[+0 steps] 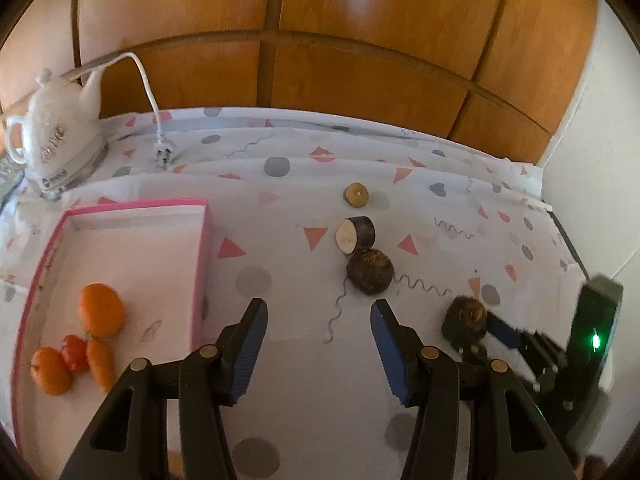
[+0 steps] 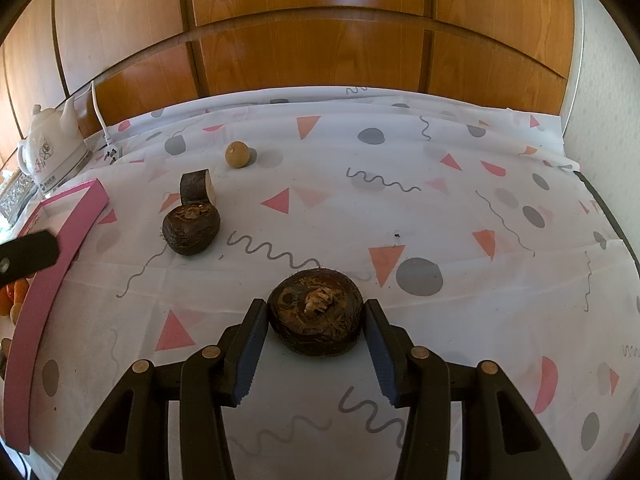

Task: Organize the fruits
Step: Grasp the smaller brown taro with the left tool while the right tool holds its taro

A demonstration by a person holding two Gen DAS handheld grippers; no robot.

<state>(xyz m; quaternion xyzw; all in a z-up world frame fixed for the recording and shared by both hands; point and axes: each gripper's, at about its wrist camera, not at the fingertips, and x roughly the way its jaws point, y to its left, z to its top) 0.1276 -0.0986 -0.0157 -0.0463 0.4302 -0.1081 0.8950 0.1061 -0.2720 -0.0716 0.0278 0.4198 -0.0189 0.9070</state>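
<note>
My right gripper [image 2: 315,306] is shut on a dark brown round fruit [image 2: 316,322] that rests on the patterned tablecloth, a pad pressing on each side. In the left wrist view the same fruit [image 1: 466,318] and gripper [image 1: 480,326] appear at the right. My left gripper [image 1: 320,308] hovers open and empty over the cloth, just right of the pink-rimmed tray [image 1: 200,264]. The tray holds three oranges [image 1: 101,310] and a small red fruit [image 1: 75,352]. Beyond the left fingers lie another dark round fruit [image 1: 370,270], a cut dark piece [image 1: 356,234] and a small tan piece [image 1: 357,194].
A white kettle [image 1: 60,140] stands at the back left, its cord and plug [image 1: 163,156] lying on the cloth. Wooden cabinet doors [image 1: 360,40] run along the back of the table. A white wall [image 2: 600,100] borders the right side.
</note>
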